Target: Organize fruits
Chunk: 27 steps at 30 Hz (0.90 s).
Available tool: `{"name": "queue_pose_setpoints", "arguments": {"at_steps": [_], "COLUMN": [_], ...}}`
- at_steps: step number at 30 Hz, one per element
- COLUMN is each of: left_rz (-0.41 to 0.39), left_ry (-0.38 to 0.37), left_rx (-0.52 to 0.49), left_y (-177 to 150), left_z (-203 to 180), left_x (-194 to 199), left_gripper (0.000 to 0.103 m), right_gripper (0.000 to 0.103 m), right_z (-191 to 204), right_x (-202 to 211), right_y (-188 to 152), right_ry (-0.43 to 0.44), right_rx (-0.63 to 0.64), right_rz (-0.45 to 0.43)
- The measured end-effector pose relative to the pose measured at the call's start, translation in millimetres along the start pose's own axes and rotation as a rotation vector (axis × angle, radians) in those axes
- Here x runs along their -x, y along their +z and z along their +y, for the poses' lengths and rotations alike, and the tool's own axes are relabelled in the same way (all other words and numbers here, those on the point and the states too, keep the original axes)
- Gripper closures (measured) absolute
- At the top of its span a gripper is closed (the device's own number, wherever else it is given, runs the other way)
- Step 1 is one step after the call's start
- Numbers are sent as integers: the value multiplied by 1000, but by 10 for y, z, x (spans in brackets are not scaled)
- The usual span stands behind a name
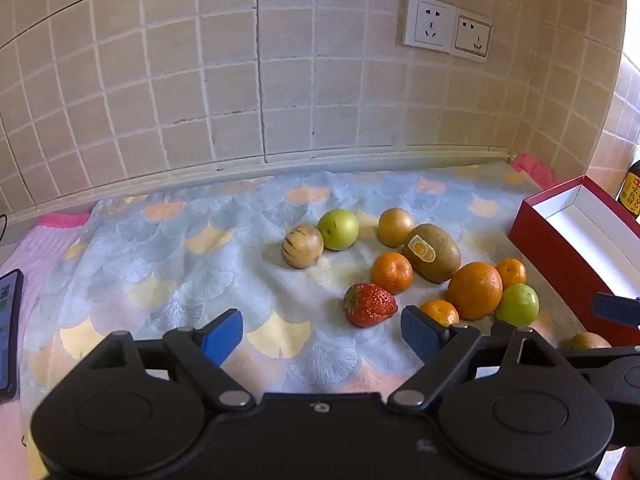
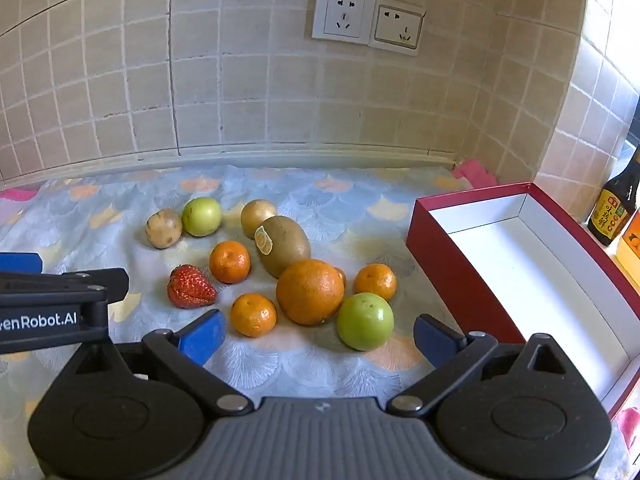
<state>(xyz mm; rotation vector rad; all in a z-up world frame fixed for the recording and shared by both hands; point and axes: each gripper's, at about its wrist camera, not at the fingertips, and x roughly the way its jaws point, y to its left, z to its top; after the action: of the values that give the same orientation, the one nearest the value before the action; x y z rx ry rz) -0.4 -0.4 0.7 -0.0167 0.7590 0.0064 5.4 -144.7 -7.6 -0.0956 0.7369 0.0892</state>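
Observation:
Several fruits lie on a patterned cloth (image 1: 160, 264): a strawberry (image 1: 370, 305) (image 2: 191, 287), a large orange (image 1: 475, 290) (image 2: 310, 292), small mandarins (image 1: 392, 272) (image 2: 253, 315), a kiwi with a sticker (image 1: 432, 253) (image 2: 285, 246), two green apples (image 1: 338, 229) (image 2: 365, 321), and a striped round fruit (image 1: 302, 246). A red box with a white inside (image 2: 520, 264) (image 1: 576, 236) stands open at the right. My left gripper (image 1: 322, 336) is open, just in front of the strawberry. My right gripper (image 2: 320, 338) is open, in front of the near green apple.
A tiled wall with two sockets (image 1: 446, 28) backs the counter. Sauce bottles (image 2: 614, 208) stand right of the box. A phone (image 1: 10, 332) lies at the left edge. Another kiwi (image 1: 590, 340) lies near the box. The left gripper's body (image 2: 52, 308) shows in the right wrist view.

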Motion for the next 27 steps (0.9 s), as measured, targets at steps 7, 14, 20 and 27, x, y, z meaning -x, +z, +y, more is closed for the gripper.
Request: {"name": "queue_pose_setpoints", "arguments": {"at_steps": [7, 14, 20, 27], "left_rz": [4, 17, 0, 10], "left_ry": [9, 12, 7, 16], "left_rx": [5, 6, 5, -6], "left_y": [-2, -2, -4, 3], "left_z": [-12, 44, 50, 30], "left_x": [-2, -18, -22, -10], "left_gripper": [1, 1, 1, 1], "right_gripper": [1, 1, 1, 1], "right_z": [-15, -23, -29, -47], "right_x": [-22, -31, -37, -32], "right_y": [-13, -12, -7, -2], "right_ry": [8, 8, 5, -1], "right_rx": [-6, -9, -11, -15], "right_rz": [9, 16, 17, 16]}}
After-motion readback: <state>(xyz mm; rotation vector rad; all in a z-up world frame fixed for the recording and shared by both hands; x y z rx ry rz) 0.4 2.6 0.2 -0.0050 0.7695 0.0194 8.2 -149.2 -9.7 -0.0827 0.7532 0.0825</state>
